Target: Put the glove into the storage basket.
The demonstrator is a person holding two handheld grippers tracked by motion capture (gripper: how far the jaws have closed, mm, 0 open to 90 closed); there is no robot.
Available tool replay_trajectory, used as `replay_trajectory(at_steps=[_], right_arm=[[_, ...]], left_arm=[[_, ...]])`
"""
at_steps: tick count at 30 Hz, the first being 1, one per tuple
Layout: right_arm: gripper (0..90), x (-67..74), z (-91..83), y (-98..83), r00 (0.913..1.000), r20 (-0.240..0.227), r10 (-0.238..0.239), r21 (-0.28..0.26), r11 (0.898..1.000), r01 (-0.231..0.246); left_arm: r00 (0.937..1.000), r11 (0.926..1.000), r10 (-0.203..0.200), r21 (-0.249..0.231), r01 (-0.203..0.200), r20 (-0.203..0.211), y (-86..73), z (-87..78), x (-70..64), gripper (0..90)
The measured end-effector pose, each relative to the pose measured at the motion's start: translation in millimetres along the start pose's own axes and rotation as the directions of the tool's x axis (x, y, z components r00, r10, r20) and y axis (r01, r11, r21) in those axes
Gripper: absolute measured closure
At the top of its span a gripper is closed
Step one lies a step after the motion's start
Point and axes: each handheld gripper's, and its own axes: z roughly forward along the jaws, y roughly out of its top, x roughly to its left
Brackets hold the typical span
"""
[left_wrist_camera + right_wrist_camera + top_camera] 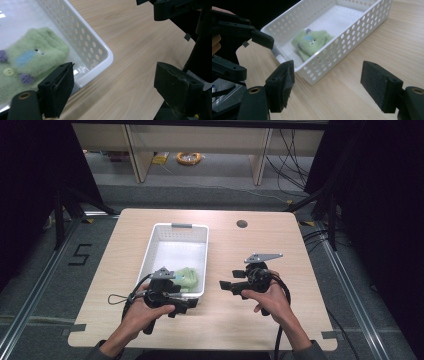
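Note:
A white perforated basket (150, 245) stands on the wooden table, left of the middle. A fuzzy green cloth item (187, 279) with a blue patch, purple dots and a yellow button lies in the basket's near end (32, 57) (312, 43). My left gripper (192, 303) is at the basket's near right corner (100, 52), with its jaws open and nothing between them (115, 90). My right gripper (225, 285) is just right of the basket and points left at its side wall (342, 47). It is open and holds nothing (332, 86).
A round cable hole (242, 224) sits in the far right part of the table top (250, 250). Bare wood lies right of the basket and along the near edge. On the floor beyond the table are desk legs and a yellow cable coil (189, 157).

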Motion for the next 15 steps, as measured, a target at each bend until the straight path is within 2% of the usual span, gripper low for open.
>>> replay_trajectory(at_steps=[2, 4, 6, 8, 9, 12, 14, 15], right_arm=[[28.1, 2.6, -1.5, -2.4, 0.9998, 0.000, 0.021, 0.019, 1.000, -0.021], [27.8, 0.3, -1.4, -5.0, 0.9999, -0.012, 0.006, 0.004, 1.000, -0.006], [27.3, 1.2, -4.3, -7.6, 0.9997, -0.003, 0.026, 0.010, 1.000, -0.026], [26.6, -3.2, -5.9, -10.5, 1.0000, -0.002, -0.002, -0.003, 1.000, 0.002], [26.5, -2.3, -6.9, -12.6, 0.9998, -0.004, 0.021, 0.000, 1.000, -0.021], [26.4, -7.4, -8.4, -19.2, 0.9999, 0.007, 0.015, 0.002, 1.000, -0.015], [26.3, -12.5, -8.6, -23.8, 1.0000, 0.004, 0.005, 0.003, 1.000, -0.005], [26.3, -11.7, -9.7, -26.5, 0.9991, 0.000, 0.043, 0.005, 0.999, -0.043]], left_arm=[[1.0000, 1.0000, -0.004, -0.009, 0.004, 0.002, -0.9, 1.2, -1.3, 16.2], [1.0000, 1.0000, -0.004, -0.007, 0.004, 0.003, -1.4, 1.9, -1.6, 16.2], [1.0000, 1.0000, -0.005, -0.005, 0.005, 0.006, -3.2, 3.1, -2.2, 16.2], [1.0000, 1.0000, 0.002, 0.001, -0.002, 0.000, -4.5, 3.4, -2.7, 16.2], [1.0000, 1.0000, 0.004, 0.005, -0.004, 0.005, -5.1, 3.8, -2.5, 16.2], [0.9998, 0.9997, 0.019, 0.015, -0.019, -0.001, -8.3, 4.8, -2.9, 16.2], [0.9999, 0.9999, 0.010, 0.005, -0.010, 0.009, -12.0, 6.8, -4.8, 16.2], [0.9999, 0.9999, 0.011, 0.005, -0.011, 0.001, -14.0, 7.5, -6.2, 16.2]])
